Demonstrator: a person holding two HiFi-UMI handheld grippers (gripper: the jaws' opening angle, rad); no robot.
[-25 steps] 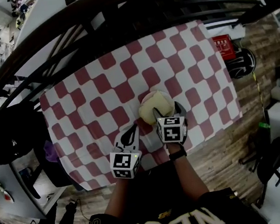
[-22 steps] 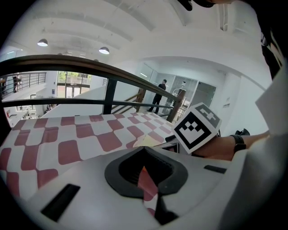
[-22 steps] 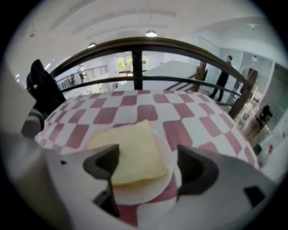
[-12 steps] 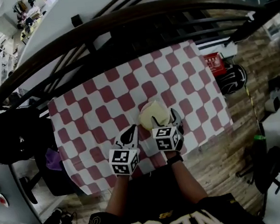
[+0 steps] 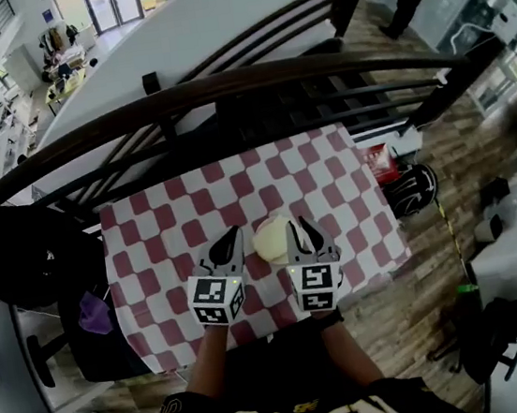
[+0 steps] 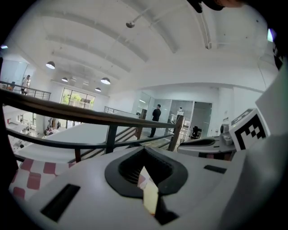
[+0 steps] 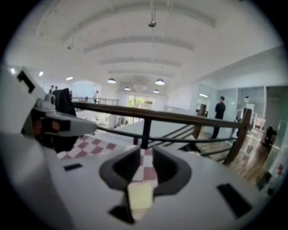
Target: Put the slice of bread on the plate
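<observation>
Head view looks down on the surface (image 5: 175, 221) under its red-and-white checked cloth, with a dark curved railing (image 5: 224, 87) along its far edge. Near the middle of the near edge sits the pale plate (image 5: 259, 250), with the slice of bread (image 5: 275, 235) lying on it. The left claw (image 5: 229, 241) and right claw (image 5: 303, 229) flank the plate. The left claw's jaws are drawn almost together, gripping nothing. The right claw's jaws have just been closing and stand narrow, with only cloth showing between them.
</observation>
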